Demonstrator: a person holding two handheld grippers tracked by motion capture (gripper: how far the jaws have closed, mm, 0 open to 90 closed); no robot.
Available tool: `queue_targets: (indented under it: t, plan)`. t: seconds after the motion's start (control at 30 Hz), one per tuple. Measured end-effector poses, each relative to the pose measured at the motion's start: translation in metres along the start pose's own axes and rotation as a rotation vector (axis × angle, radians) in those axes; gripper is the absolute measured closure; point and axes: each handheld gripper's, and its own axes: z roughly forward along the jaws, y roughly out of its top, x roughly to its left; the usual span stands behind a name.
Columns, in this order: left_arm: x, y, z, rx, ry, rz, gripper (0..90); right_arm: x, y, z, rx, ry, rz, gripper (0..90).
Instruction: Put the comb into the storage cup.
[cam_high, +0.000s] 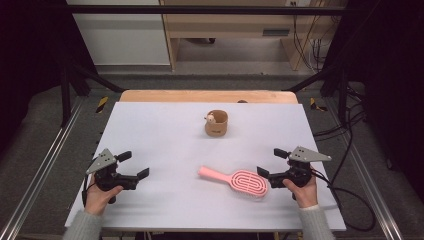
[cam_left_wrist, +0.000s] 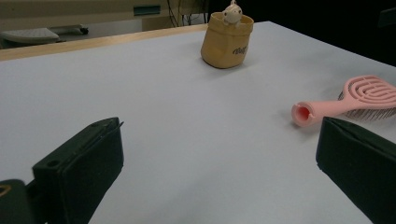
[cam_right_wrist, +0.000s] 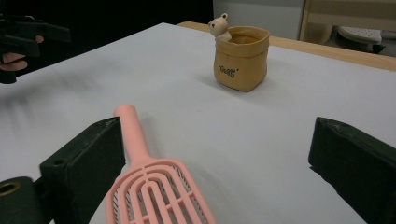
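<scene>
From the high view, a pink hairbrush (cam_high: 235, 181) lies flat on the white table (cam_high: 165, 135) in the lower middle of the frame, its handle pointing to the upper left and its head just beside the right gripper (cam_high: 272, 164), whose jaws stand wide apart with nothing between them. The left gripper (cam_high: 134, 165), at the lower left, is equally spread and empty, well apart from the brush. A tan fabric pot (cam_high: 216, 123) with a small bear at its rim stands above centre. In the left gripper view the hairbrush (cam_left_wrist: 348, 102) sits at the right edge, showing its hollow handle end and the bristles underneath, details the overhead camera hides; the pot (cam_left_wrist: 227, 39) is at the top. In the right gripper view the hairbrush (cam_right_wrist: 154, 182) fills the lower left, its head hard by the left-hand jaw rather than centred. That offset is the risk: closing from here would likely push the head sideways or pinch only its edge, so the brush could skid or tip.
</scene>
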Motion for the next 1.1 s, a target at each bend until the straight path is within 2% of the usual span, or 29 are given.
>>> queue_targets:
  t: [0.17,0.4,0.47,0.6,0.93,1.03,1.07,1.1]
  plan:
    - [0.000,0.000,0.000,-0.002,0.003,0.000,0.7,0.008,0.004,0.004,0.011,-0.004,-0.005,10.5]
    - [0.001,0.000,0.000,0.001,0.007,0.001,0.7,0.017,0.007,0.009,0.035,0.019,-0.012,28.3]
    - [0.001,0.000,0.000,0.000,0.008,0.001,0.7,0.018,0.008,0.010,0.037,0.020,-0.014,29.7]
    - [0.001,0.000,0.000,0.000,0.010,0.002,0.7,0.025,0.009,0.013,0.054,0.035,-0.025,38.1]
    - [0.001,0.000,-0.001,-0.001,0.014,0.001,0.8,0.035,0.006,0.021,0.127,0.068,-0.045,51.4]
    - [0.000,0.000,0.000,-0.001,0.014,0.001,0.8,0.038,0.005,0.023,0.152,0.082,-0.055,57.8]
    - [0.000,0.000,0.000,-0.001,0.015,0.001,0.8,0.039,0.004,0.024,0.167,0.096,-0.060,63.0]
    - [0.000,0.000,0.000,-0.001,0.015,0.001,0.8,0.039,0.004,0.024,0.167,0.096,-0.060,63.0]
